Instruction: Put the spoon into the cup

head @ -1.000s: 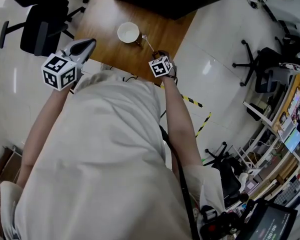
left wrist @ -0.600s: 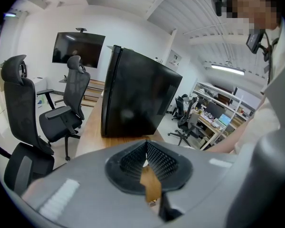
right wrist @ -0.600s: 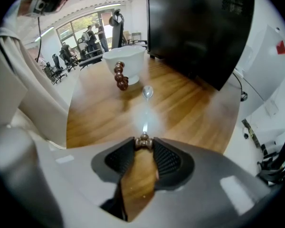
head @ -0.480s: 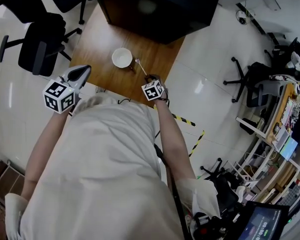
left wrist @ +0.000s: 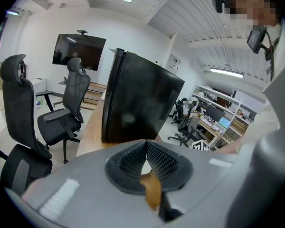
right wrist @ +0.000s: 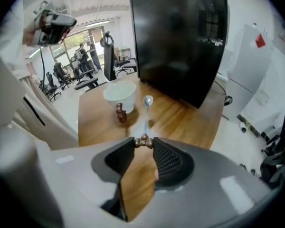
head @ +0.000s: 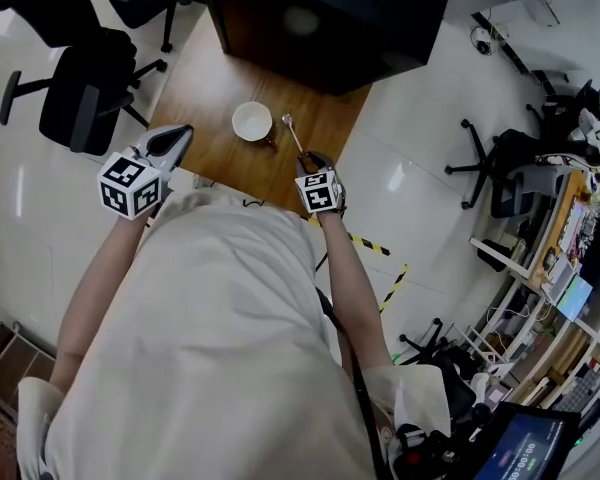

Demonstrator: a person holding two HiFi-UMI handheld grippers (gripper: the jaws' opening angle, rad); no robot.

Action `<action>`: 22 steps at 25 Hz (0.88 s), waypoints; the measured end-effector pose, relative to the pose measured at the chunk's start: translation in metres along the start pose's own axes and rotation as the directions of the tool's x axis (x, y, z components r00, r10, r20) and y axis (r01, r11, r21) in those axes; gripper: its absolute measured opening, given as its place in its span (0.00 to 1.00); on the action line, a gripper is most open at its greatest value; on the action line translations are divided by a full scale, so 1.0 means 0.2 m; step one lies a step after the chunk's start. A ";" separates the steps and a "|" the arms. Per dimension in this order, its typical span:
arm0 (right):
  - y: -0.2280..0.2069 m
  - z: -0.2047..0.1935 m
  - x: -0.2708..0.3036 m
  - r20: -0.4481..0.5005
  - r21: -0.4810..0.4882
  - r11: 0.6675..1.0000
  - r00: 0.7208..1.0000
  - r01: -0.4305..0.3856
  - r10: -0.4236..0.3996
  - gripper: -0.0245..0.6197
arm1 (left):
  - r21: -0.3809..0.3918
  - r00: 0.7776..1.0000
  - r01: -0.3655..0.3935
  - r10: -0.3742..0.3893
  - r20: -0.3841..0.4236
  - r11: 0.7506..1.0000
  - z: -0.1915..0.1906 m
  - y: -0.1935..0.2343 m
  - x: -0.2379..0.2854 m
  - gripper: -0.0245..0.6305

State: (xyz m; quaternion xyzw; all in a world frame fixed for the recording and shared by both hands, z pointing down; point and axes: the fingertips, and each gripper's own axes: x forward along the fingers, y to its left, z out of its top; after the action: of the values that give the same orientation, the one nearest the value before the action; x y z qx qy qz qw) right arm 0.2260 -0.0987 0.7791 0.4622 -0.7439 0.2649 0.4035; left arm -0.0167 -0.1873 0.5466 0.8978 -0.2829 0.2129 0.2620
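Observation:
A white cup (head: 252,122) (right wrist: 119,93) stands on the wooden table (head: 210,78). My right gripper (head: 306,158) (right wrist: 143,141) is shut on the brown end of the spoon's handle. The metal spoon (head: 294,135) (right wrist: 146,113) points away from me, its bowl just right of the cup and raised off the tabletop. My left gripper (head: 180,133) (left wrist: 146,144) hovers at the table's near left corner, tips together with nothing between them.
A small brown beaded piece (right wrist: 120,113) sits against the cup's near side. A big black cabinet (head: 320,18) (right wrist: 180,37) fills the table's far end. Office chairs (head: 75,83) stand to the left, and yellow-black tape (head: 380,248) marks the floor to the right.
The right gripper's jaws have come together on the spoon's handle end and risen, lifting the spoon off the table. The left gripper has barely moved.

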 end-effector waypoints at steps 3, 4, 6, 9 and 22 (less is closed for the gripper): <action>0.01 0.10 -0.07 0.034 -0.001 1.000 0.999 0.006 -0.006 0.23 | -0.003 1.000 0.003 -0.003 0.007 1.000 0.01 0.02 0.00 0.04; 0.02 0.12 -0.09 0.041 -0.007 1.000 0.999 0.006 -0.006 0.23 | -0.003 1.000 0.005 -0.005 0.009 1.000 0.01 0.03 0.00 0.04; 0.04 0.15 -0.11 0.049 -0.005 1.000 0.999 0.002 -0.002 0.23 | -0.003 1.000 0.010 -0.010 0.011 1.000 0.00 0.04 0.01 0.04; 0.06 0.22 -0.16 0.052 -0.033 0.999 0.999 0.000 0.002 0.23 | -0.003 1.000 0.014 -0.014 0.017 1.000 0.00 0.04 0.02 0.04; 0.27 0.36 -0.09 -0.019 -0.158 0.984 0.997 -0.083 0.081 0.23 | -0.021 0.999 0.015 -0.015 0.031 1.000 -0.04 0.09 -0.01 0.04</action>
State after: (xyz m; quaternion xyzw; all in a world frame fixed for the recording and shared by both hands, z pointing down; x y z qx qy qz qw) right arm 0.1557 -0.1208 0.7242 0.3960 -0.7784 0.2243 0.4323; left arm -0.0302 -0.1942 0.5578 0.9002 -0.2825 0.1939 0.2689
